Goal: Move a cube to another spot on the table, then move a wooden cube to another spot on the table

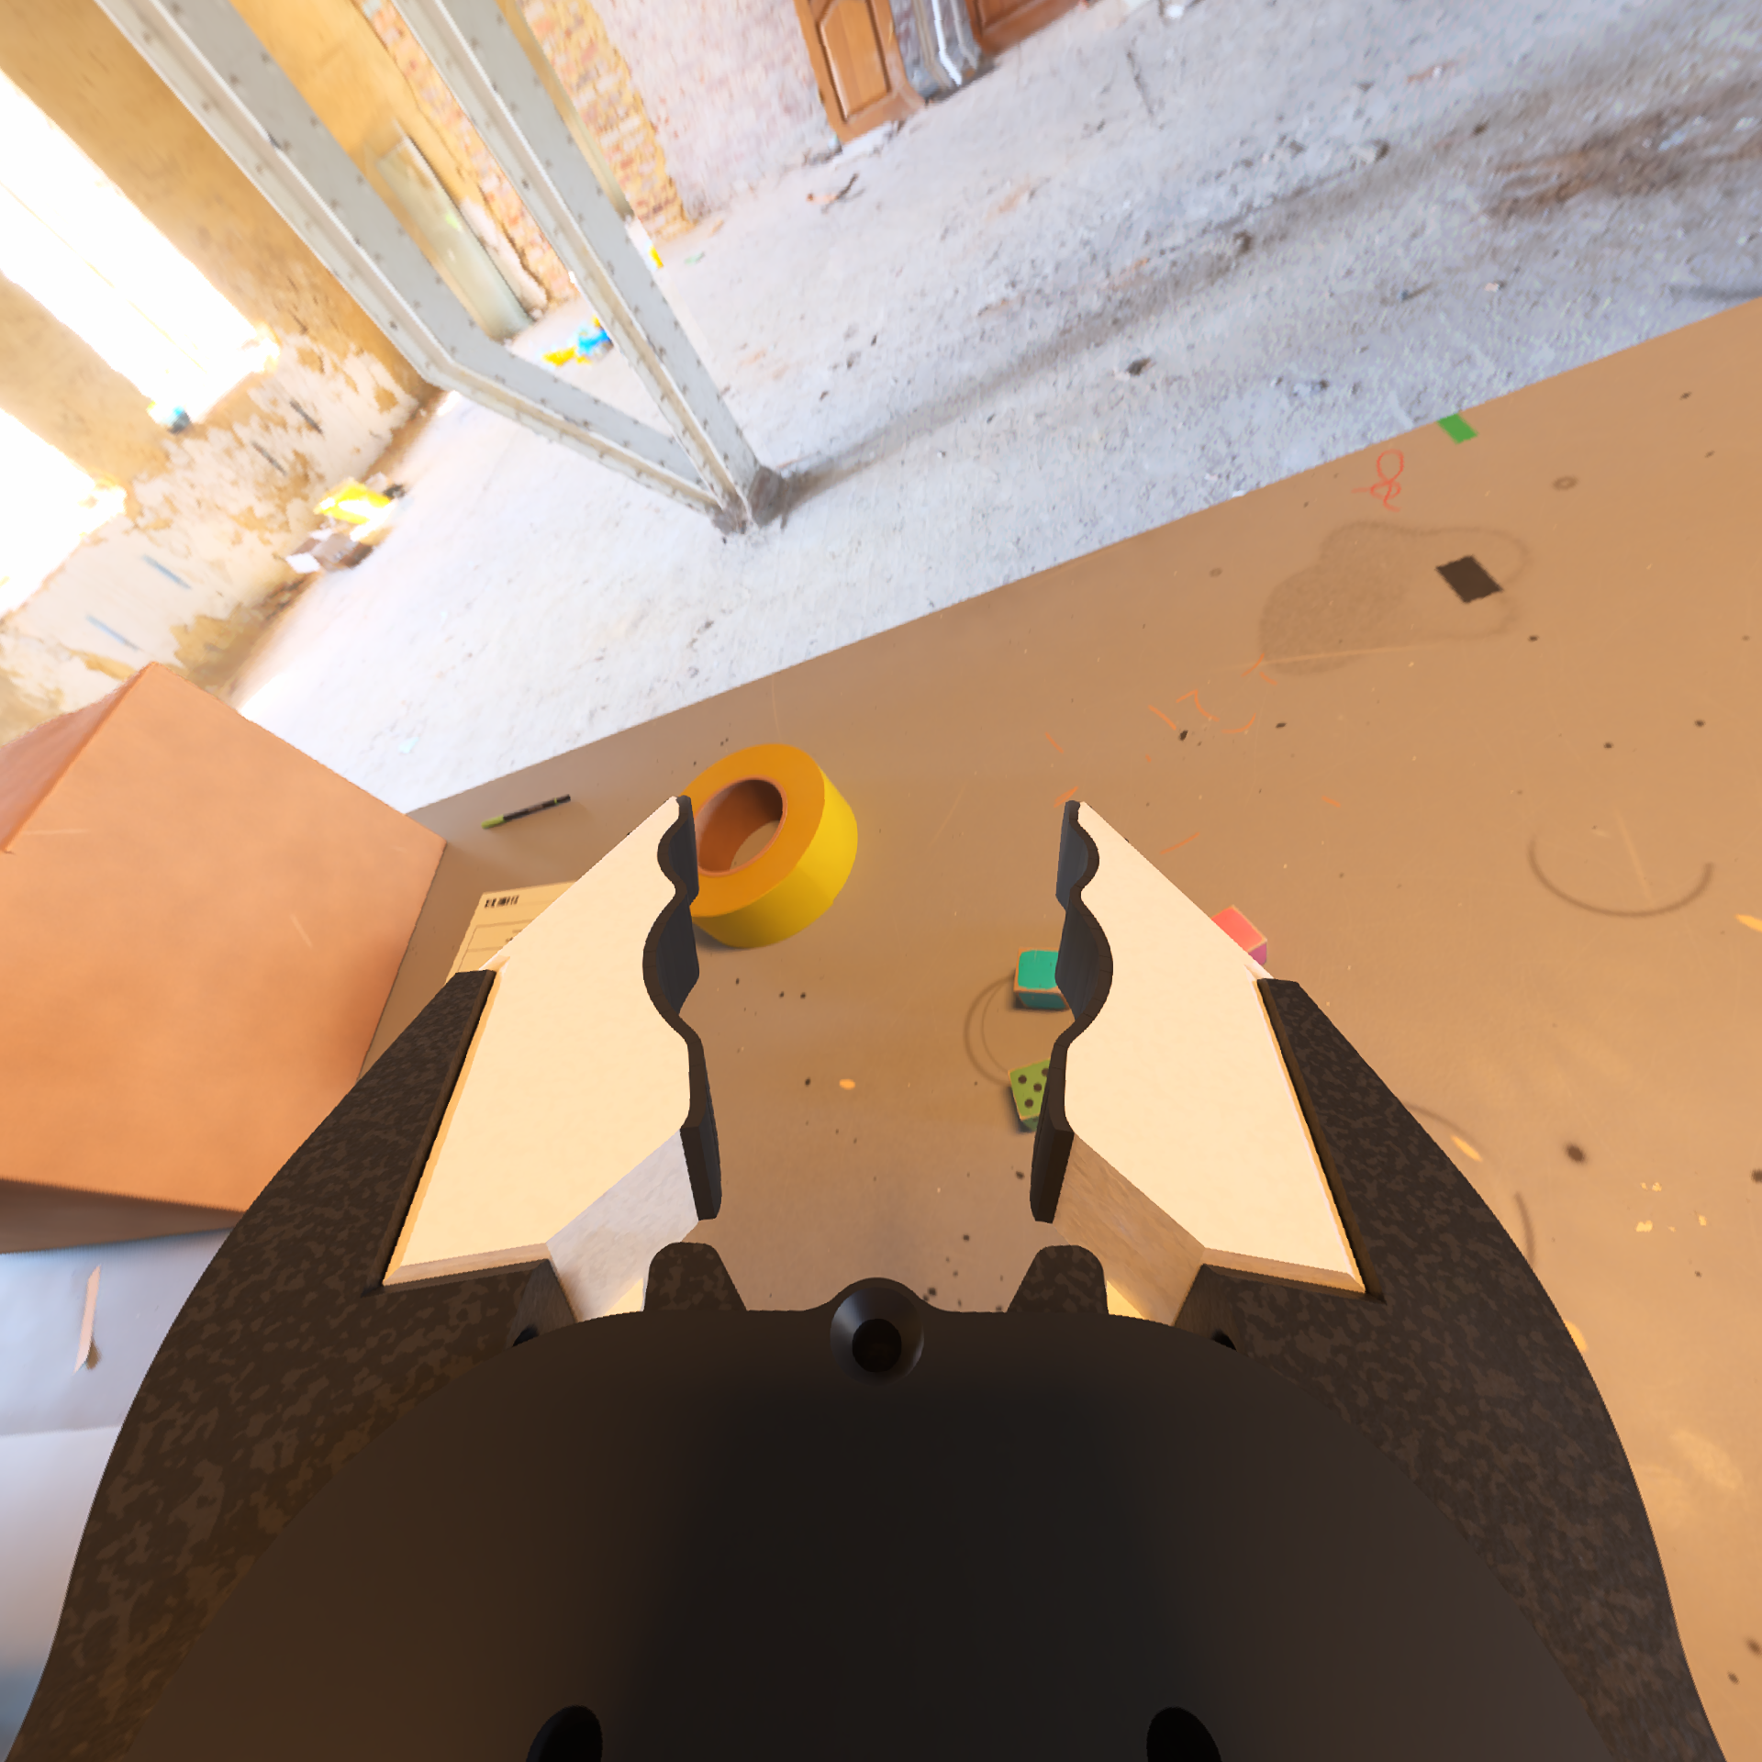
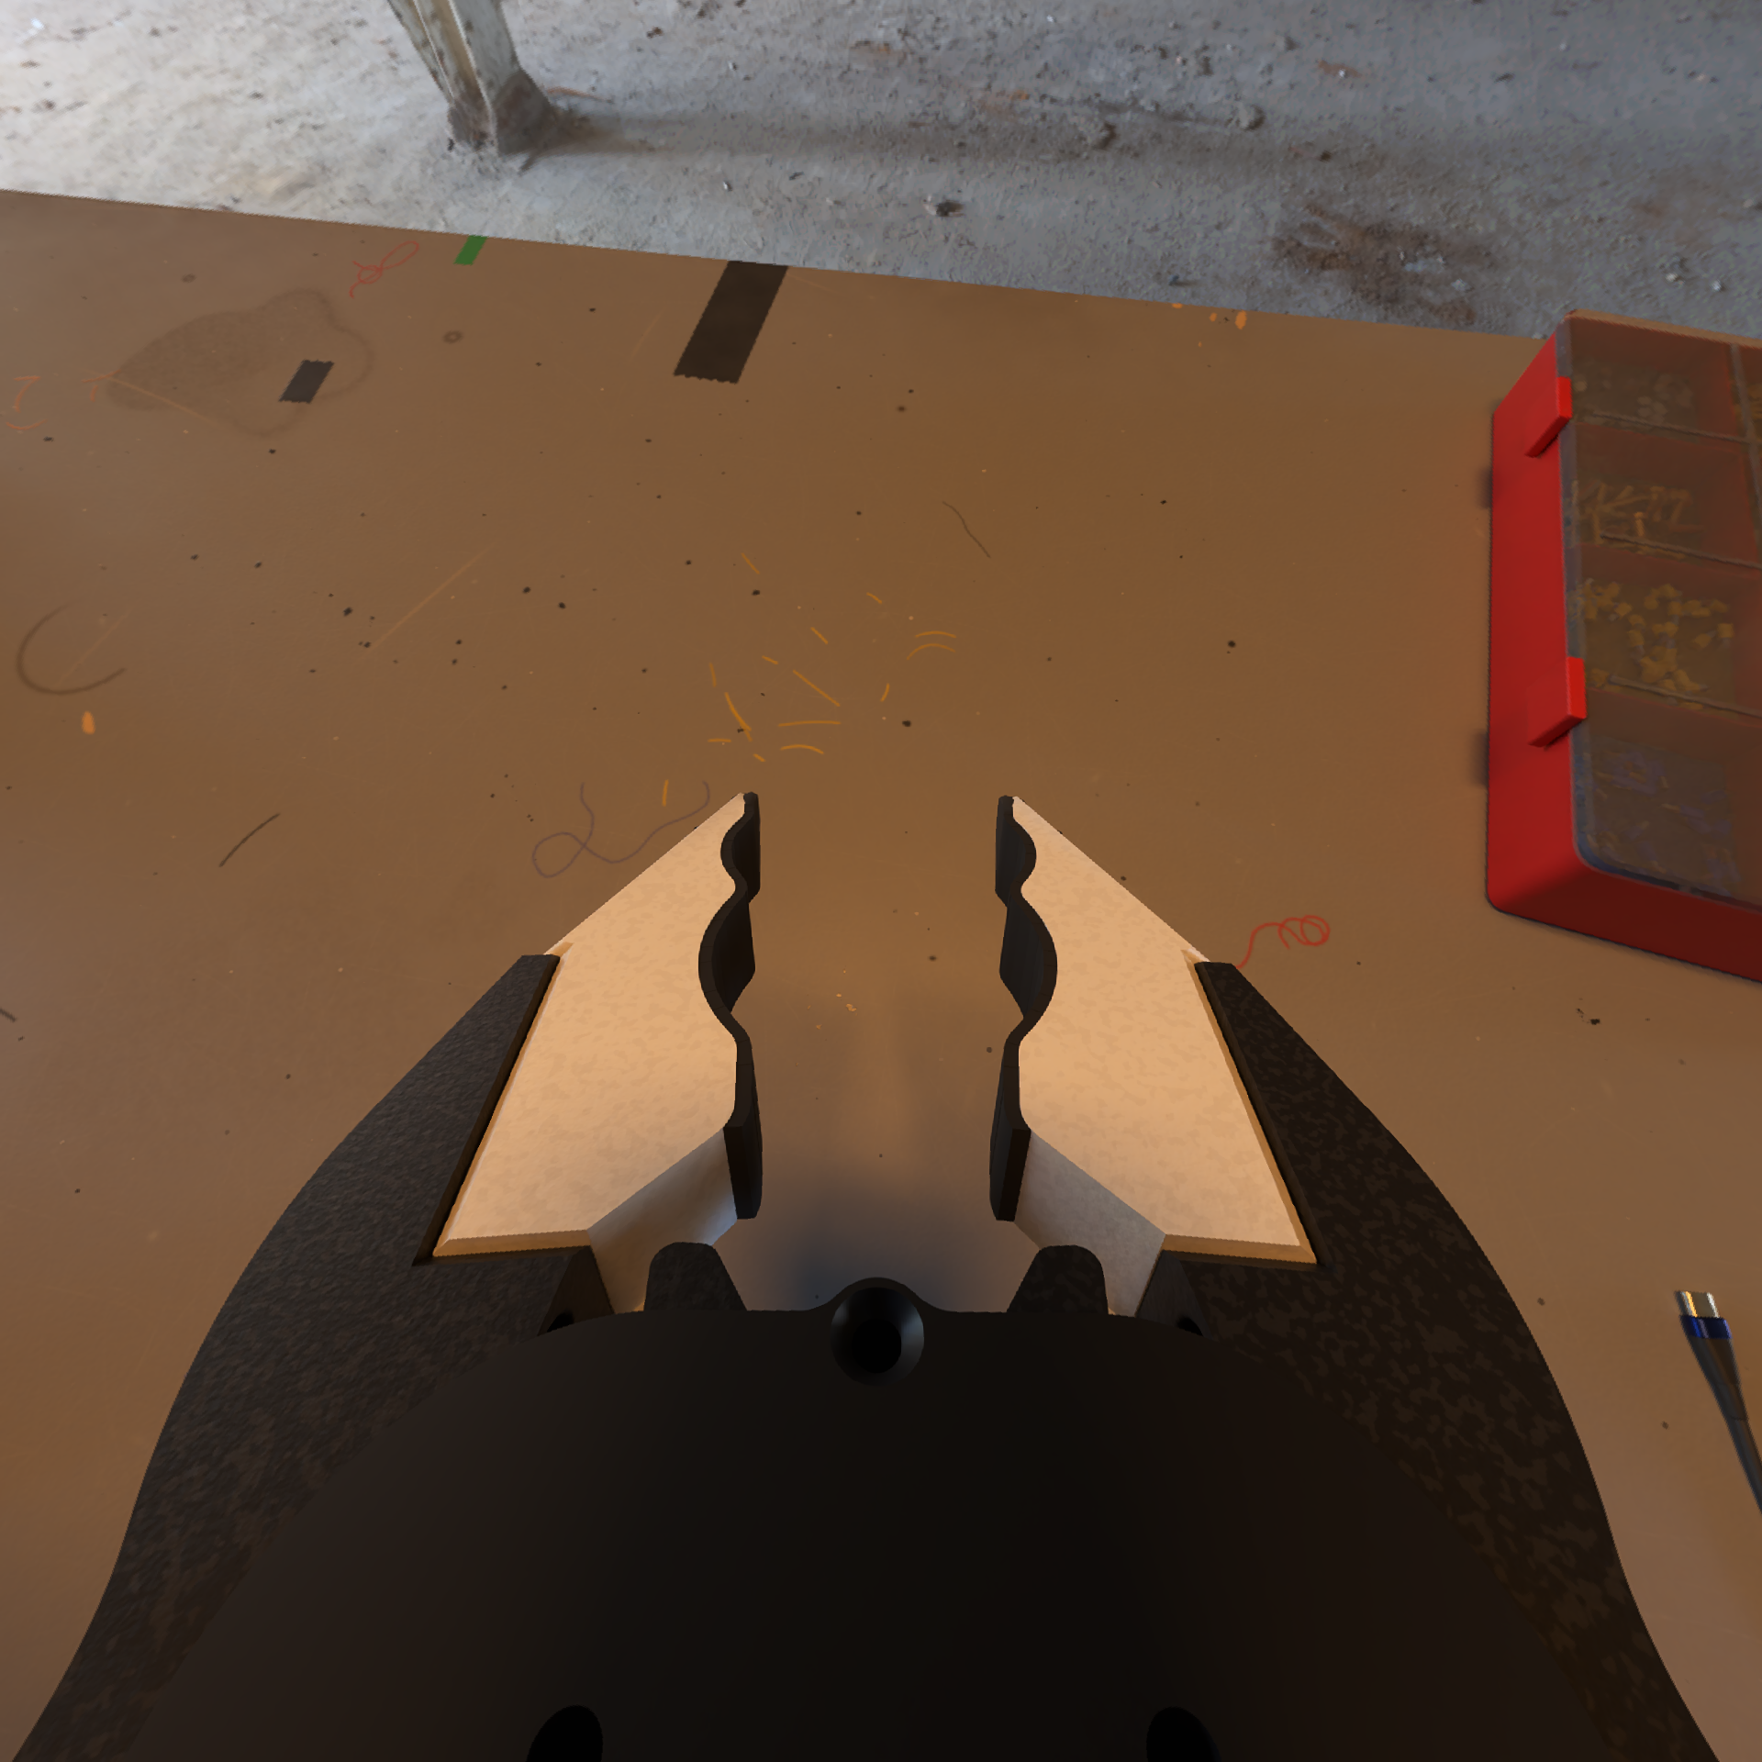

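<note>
Left gripper hovers w/ fingers spread wide, holding nothing; right gripper likewise gaping, empty. Teal cube, green dotted cube and pink cube sit on table beside left's right finger. Best approach probably: shift right, centre one cube, descend square. Label by cardboard box illegible.

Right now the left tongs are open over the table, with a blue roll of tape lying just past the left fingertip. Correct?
Not quite: the roll of tape is yellow, not blue, as the left wrist view shows. The left tongs are open over the table, and the roll lies just past the left fingertip.
</note>
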